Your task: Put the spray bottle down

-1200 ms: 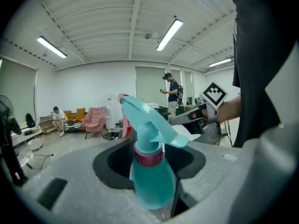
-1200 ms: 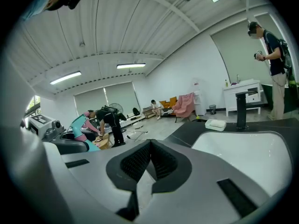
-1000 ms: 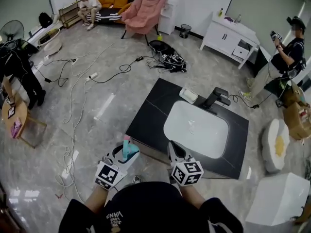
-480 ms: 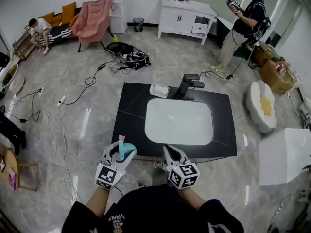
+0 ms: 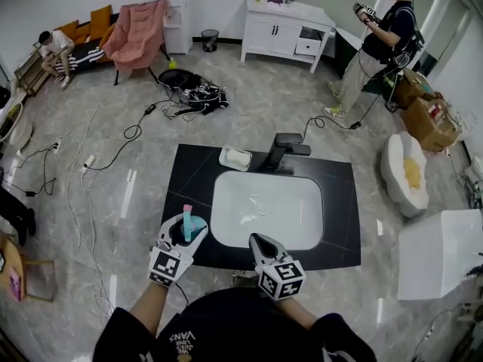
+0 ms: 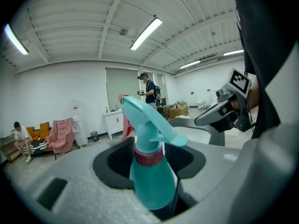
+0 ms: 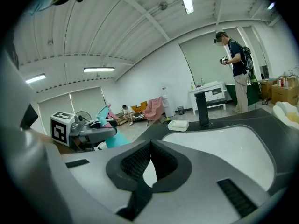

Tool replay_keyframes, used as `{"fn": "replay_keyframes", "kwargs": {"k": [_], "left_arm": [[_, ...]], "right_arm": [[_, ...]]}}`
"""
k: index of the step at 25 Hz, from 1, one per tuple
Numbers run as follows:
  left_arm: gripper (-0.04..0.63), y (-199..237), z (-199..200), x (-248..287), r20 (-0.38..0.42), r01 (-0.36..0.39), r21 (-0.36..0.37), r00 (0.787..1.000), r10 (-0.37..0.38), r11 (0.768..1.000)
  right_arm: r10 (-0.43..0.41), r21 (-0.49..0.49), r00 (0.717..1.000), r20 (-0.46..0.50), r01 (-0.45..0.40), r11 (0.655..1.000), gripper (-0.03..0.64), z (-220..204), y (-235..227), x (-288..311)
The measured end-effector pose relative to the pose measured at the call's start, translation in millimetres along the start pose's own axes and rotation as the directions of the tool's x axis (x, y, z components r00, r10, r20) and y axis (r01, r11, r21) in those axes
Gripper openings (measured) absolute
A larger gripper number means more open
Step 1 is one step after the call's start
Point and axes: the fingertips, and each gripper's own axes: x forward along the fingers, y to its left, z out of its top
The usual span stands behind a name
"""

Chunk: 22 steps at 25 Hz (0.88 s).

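My left gripper (image 5: 186, 232) is shut on a teal spray bottle (image 5: 195, 223) with a pink nozzle tip, and holds it upright over the front left part of the black counter (image 5: 192, 179). In the left gripper view the bottle (image 6: 152, 176) stands between the jaws, clamped at its body, trigger head pointing right. My right gripper (image 5: 256, 240) hangs at the counter's front edge by the white sink basin (image 5: 266, 208). Its jaws (image 7: 149, 143) meet at the tips with nothing between them. From the right gripper view the bottle (image 7: 114, 139) shows at the left.
A black faucet (image 5: 283, 148) and a white soap dish (image 5: 235, 157) stand behind the basin. Cables (image 5: 113, 153) trail over the floor to the left. A person (image 5: 377, 40) stands at the back right, another sits on a sofa (image 5: 56, 44). White fixtures (image 5: 407, 173) lie on the right.
Both grippers have come forward from the floor side to the counter's near edge, and the counter now lies square in front. The left gripper keeps the bottle; the right stays shut.
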Motion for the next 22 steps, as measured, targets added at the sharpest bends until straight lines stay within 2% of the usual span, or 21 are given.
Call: {"fn": "replay_keyframes", "kwargs": {"k": [4,12,22], "left_arm": [[0.207,22.0,1.3,33.2,0.003,-0.019,0.038,1.000,0.019,0.999],[0.207,61.8,-4.2,82.0,-0.016,-0.059,0.054,0.998,0.060,0.997],[0.207,96.1,-7.2,134.4,-0.033,-0.069,0.062,0.997,0.071,0.996]], "right_arm": [[0.021,-0.013,1.000,-0.016,-0.021,1.000,0.003,11.1,-21.1,20.3],[0.051,-0.028,0.998,-0.043,-0.052,0.998,0.003,24.4,-50.3,48.3],[0.030,-0.012,0.997,-0.064,-0.031,0.999,0.003,26.6,-82.9,55.7]]}}
